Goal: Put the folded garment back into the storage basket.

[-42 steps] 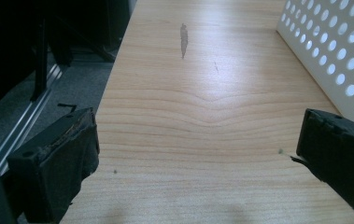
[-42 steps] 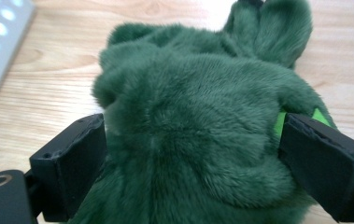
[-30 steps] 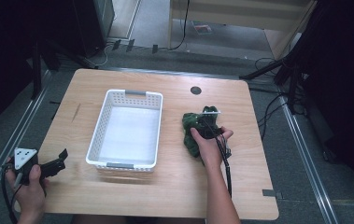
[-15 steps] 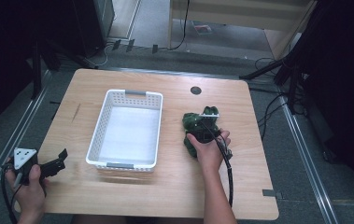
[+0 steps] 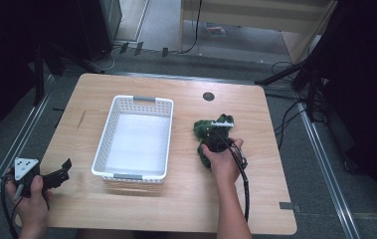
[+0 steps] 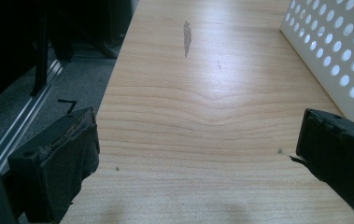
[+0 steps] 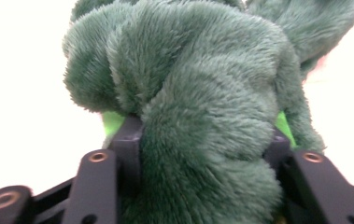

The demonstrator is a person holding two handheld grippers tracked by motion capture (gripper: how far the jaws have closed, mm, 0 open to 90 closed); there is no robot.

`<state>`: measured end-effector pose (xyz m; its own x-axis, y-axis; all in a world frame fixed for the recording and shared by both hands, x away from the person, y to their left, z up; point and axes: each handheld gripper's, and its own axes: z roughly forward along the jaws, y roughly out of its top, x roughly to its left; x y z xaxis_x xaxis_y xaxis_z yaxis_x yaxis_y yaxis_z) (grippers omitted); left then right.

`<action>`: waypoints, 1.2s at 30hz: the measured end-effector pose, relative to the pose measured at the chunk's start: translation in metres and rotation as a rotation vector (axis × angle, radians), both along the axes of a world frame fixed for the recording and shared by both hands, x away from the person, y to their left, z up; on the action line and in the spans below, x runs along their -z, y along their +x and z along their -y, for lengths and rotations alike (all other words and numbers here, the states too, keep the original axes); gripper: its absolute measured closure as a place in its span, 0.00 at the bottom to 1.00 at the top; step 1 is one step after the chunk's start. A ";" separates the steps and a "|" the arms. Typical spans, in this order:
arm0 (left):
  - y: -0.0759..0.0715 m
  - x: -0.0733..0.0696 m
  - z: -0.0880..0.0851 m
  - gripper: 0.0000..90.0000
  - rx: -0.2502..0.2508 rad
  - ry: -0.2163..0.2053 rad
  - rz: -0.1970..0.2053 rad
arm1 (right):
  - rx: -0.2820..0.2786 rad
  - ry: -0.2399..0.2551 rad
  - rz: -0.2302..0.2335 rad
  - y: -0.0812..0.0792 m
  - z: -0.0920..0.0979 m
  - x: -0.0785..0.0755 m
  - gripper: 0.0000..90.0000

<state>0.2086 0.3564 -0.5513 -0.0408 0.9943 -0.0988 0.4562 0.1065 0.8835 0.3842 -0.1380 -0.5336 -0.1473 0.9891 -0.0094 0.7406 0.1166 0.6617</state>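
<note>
A dark green plush toy (image 5: 202,131) lies on the wooden table (image 5: 275,149), right of a white perforated basket (image 5: 141,99). My right gripper (image 5: 217,133) is down on the toy, held by a hand from the near side. In the right gripper view the green fur (image 7: 198,93) bulges between the two black jaws, which press on it from both sides; the right gripper (image 7: 202,140) is shut on it. My left gripper (image 5: 62,172) hovers at the table's near left corner, open, with bare wood between its jaws (image 6: 198,149).
The basket is empty; its wall (image 6: 333,51) stands just right of the left gripper. A round cable hole (image 5: 208,96) sits at the table's far side. The table's left edge and grey floor (image 6: 72,93) lie beside the left gripper.
The right hand has shifted only slightly on the plush toy. The left gripper has stayed where it was.
</note>
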 end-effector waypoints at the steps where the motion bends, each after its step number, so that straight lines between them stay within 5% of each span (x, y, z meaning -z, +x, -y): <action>1: 0.000 0.000 0.000 0.01 -0.001 -0.001 0.001 | 0.002 0.003 0.032 -0.002 0.001 0.003 0.61; 5: 0.000 0.000 -0.001 0.01 -0.008 -0.010 -0.002 | 0.043 -0.006 0.118 -0.009 0.001 0.009 0.73; 11: 0.000 0.000 -0.001 0.01 -0.005 -0.011 0.000 | 0.052 -0.032 0.143 -0.012 -0.004 0.009 0.77; 16: -0.001 0.000 0.000 0.01 -0.004 0.003 0.017 | 0.070 0.044 0.177 -0.013 0.003 -0.001 0.78; 23: -0.001 0.000 0.002 0.01 -0.012 0.015 0.019 | 0.052 0.037 0.238 -0.020 0.001 -0.028 0.77; 24: -0.001 0.000 0.002 0.01 -0.010 0.018 0.018 | 0.051 0.058 0.260 -0.024 0.001 -0.043 0.77; 29: -0.001 0.000 0.002 0.01 -0.011 0.017 0.017 | 0.025 0.110 0.257 -0.029 -0.001 -0.068 0.76; 36: -0.001 0.000 0.001 0.01 -0.011 0.009 0.020 | 0.014 0.108 0.261 -0.038 -0.016 -0.090 0.76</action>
